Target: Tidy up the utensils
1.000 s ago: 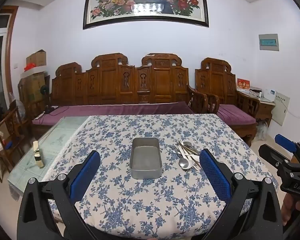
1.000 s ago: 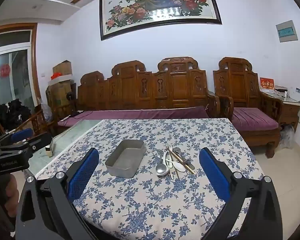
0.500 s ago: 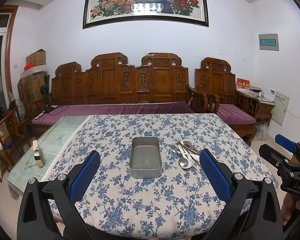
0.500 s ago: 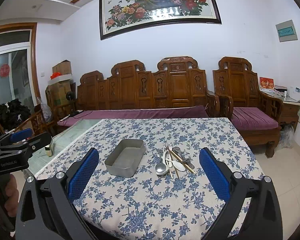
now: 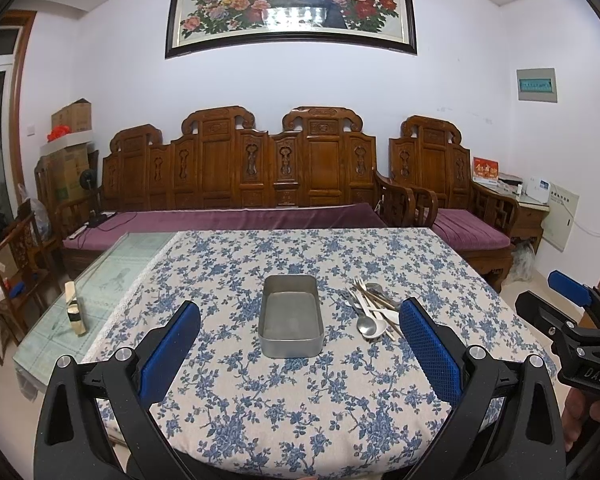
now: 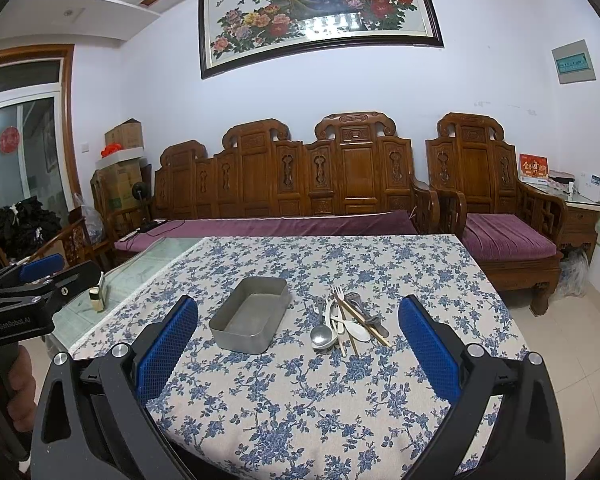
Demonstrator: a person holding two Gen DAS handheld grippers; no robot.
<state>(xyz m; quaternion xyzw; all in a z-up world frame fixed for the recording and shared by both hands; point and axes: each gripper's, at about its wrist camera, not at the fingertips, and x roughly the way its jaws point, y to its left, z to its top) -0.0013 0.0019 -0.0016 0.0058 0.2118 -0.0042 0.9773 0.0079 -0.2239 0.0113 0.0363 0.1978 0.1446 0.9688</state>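
An empty grey metal tin (image 5: 291, 320) (image 6: 251, 319) sits on the table with the blue floral cloth (image 5: 300, 380) (image 6: 300, 400). Just right of it lies a pile of utensils (image 5: 370, 312) (image 6: 346, 320): metal spoon, white spoons, forks, chopsticks. My left gripper (image 5: 298, 350) is open and empty, held above the near table edge, short of the tin. My right gripper (image 6: 298, 346) is open and empty, likewise short of the pile. Each gripper shows in the other's view, the right one (image 5: 576, 320) at the far right, the left one (image 6: 28, 284) at the far left.
A small gold object (image 5: 75, 307) (image 6: 98, 294) stands on the bare glass part of the table at left. A carved wooden sofa (image 5: 240, 184) and armchair (image 5: 452, 200) stand behind the table. Boxes (image 5: 66, 152) are stacked at the back left.
Both grippers have drifted only slightly; the tin and the utensils sit a touch lower in the right view. Nothing was gripped or moved.
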